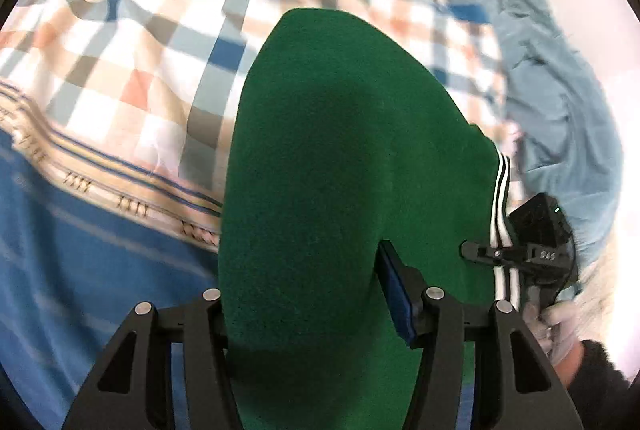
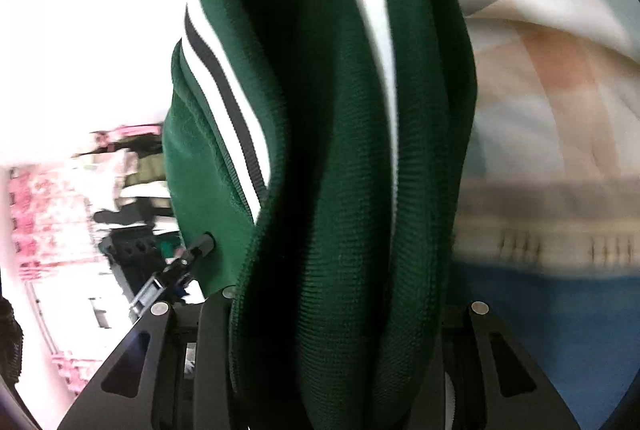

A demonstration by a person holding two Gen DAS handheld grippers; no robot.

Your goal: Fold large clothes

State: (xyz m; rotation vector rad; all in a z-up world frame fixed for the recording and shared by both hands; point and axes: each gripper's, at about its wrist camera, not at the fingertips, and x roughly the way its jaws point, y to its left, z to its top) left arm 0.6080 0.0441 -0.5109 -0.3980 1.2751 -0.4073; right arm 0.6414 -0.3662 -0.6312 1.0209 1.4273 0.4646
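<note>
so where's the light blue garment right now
In the left wrist view the light blue garment lies crumpled at far right on the checked bedding, beyond the green garment.

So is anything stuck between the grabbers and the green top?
No. Both grippers, left and right, already have the green top between their fingers. Nothing visible lies between it and the checked bedding below.

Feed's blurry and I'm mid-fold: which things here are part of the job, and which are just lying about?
In the job:
green garment, with striped trim
left claw, shut on it
right claw, shut on it

Lying about:
checked bedding
blue sheet
blue-grey garment, heaped beyond
pink clutter, too blurred to identify
</note>
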